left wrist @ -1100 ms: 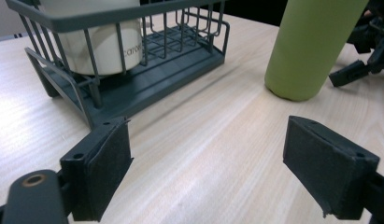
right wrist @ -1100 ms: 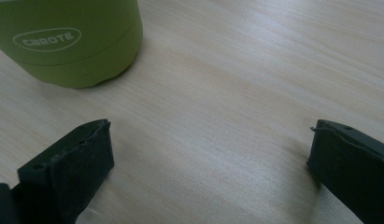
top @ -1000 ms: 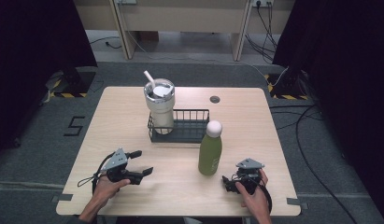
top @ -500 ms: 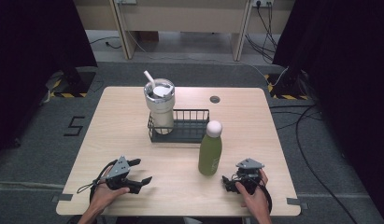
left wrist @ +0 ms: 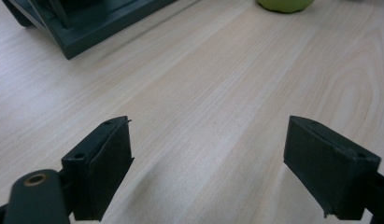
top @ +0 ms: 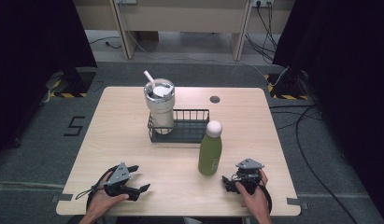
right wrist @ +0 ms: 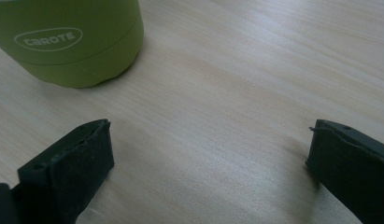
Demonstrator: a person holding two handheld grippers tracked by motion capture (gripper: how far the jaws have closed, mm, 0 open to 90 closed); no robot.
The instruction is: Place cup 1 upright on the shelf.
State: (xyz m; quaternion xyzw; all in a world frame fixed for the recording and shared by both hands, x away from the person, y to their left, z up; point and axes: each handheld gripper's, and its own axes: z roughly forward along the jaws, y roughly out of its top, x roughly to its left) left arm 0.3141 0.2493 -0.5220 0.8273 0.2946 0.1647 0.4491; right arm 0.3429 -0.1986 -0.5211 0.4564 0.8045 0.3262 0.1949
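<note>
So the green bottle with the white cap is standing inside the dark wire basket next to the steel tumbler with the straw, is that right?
Not quite: the green bottle with the white cap stands on the wooden table, outside and in front of the dark wire basket. The high view shows it. Only the steel tumbler with the straw stands in that basket.

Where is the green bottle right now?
In the high view the green bottle stands upright on the table, just in front of the black wire rack and beside the right gripper, which sits slightly nearer the person.

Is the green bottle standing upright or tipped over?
Upright. The green bottle stands on its base on the table, white cap on top, beside the wire basket; the right gripper isn't touching it.
</note>
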